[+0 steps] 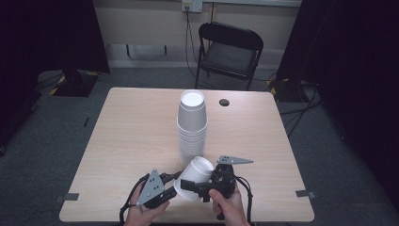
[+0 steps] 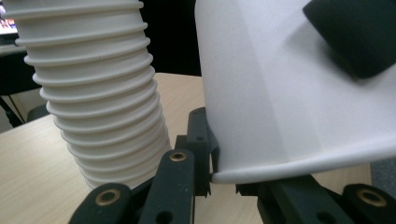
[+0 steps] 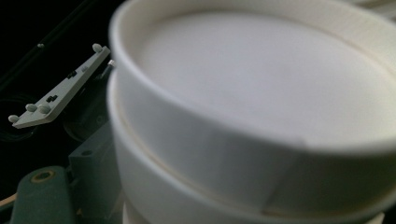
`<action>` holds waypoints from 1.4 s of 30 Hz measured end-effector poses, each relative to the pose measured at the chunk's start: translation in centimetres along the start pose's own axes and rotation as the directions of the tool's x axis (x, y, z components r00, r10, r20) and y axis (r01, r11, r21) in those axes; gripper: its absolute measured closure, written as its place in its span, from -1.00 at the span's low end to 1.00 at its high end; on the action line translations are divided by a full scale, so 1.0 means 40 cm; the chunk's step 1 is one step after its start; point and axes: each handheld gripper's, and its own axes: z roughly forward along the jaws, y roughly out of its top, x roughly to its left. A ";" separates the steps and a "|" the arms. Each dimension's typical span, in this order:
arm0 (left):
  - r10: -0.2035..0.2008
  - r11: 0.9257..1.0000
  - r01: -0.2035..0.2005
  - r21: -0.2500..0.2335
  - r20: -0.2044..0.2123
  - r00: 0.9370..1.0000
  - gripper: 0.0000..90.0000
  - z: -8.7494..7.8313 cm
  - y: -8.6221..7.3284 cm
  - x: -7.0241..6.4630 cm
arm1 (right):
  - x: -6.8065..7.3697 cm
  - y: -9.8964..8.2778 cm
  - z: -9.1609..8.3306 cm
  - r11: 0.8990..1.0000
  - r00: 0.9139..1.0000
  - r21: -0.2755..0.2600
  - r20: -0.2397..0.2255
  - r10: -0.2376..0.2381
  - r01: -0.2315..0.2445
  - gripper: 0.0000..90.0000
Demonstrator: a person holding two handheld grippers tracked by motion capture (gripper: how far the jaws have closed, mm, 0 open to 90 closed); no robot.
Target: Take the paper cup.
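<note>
My right fingers [image 1: 200,187] hold two stuck cups [image 1: 194,179]; left fingers [image 1: 175,178] pinch the rim; next, pull apart.

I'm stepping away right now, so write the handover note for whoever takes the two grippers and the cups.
Left gripper: jaws nearly shut, pinching the rolled rim of the tilted cup, as the left gripper view shows.
Right gripper: jaws wide around the cup's body near its base; in the right gripper view a second cup seems nested there.
Stack of cups: upside down, mid-table, just beyond both grippers.
Done: the held cups are off the stack, raised above the near edge.
Left: probably pull the nested cups apart; go gently, the walls look thin.
</note>
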 end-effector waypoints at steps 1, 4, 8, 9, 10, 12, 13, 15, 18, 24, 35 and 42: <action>-0.001 1.000 0.001 -0.002 0.001 1.000 0.79 0.000 -0.002 0.000 | 0.000 0.001 -0.003 1.000 1.000 -0.009 0.009 -0.006 0.006 -0.69; -0.007 1.000 0.007 0.002 0.013 1.000 0.81 0.002 -0.003 -0.003 | -0.001 0.006 -0.012 0.999 1.000 -0.033 0.022 -0.022 0.023 -0.69; -0.052 0.999 0.051 0.018 0.038 0.998 0.81 0.004 -0.004 -0.001 | -0.005 0.010 -0.019 0.999 0.999 -0.041 0.026 -0.032 0.033 -0.69; -0.068 0.998 0.068 0.019 0.043 0.997 0.81 0.004 -0.005 -0.001 | -0.006 0.012 -0.021 0.999 0.999 -0.041 0.029 -0.034 0.035 -0.69; -0.077 0.997 0.076 0.023 0.047 0.996 0.81 0.004 -0.005 0.000 | -0.006 0.014 -0.023 0.999 0.999 -0.040 0.027 -0.034 0.035 -0.69; -0.085 0.996 0.083 0.028 0.054 0.995 0.81 0.004 -0.004 0.001 | -0.011 0.018 -0.027 0.998 0.999 -0.043 0.024 -0.039 0.040 -0.70; -0.083 0.996 0.082 0.033 0.057 0.995 0.82 0.004 -0.004 0.001 | -0.013 0.020 -0.029 0.998 0.999 -0.049 0.022 -0.040 0.042 -0.69; -0.081 0.996 0.078 0.039 0.061 0.995 0.82 0.004 -0.006 0.000 | -0.017 0.024 -0.035 0.997 0.999 -0.061 0.023 -0.037 0.038 -0.69; -0.086 0.996 0.083 0.045 0.072 0.994 0.83 0.006 -0.007 -0.001 | -0.021 0.033 -0.050 0.995 0.999 -0.084 0.027 -0.045 0.047 -0.69; -0.126 0.987 0.115 0.108 0.097 0.987 0.83 0.007 -0.005 0.002 | -0.024 0.045 -0.066 0.992 0.997 -0.105 0.043 -0.060 0.065 -0.69; -0.161 0.966 0.138 0.218 0.090 0.983 0.83 0.004 -0.002 0.011 | -0.035 0.059 -0.081 0.991 0.994 -0.092 0.060 -0.086 0.092 -0.69; -0.210 0.944 0.188 0.270 0.057 0.976 0.84 -0.003 -0.012 0.037 | -0.032 0.076 -0.106 0.979 0.977 -0.086 0.126 -0.173 0.185 -0.68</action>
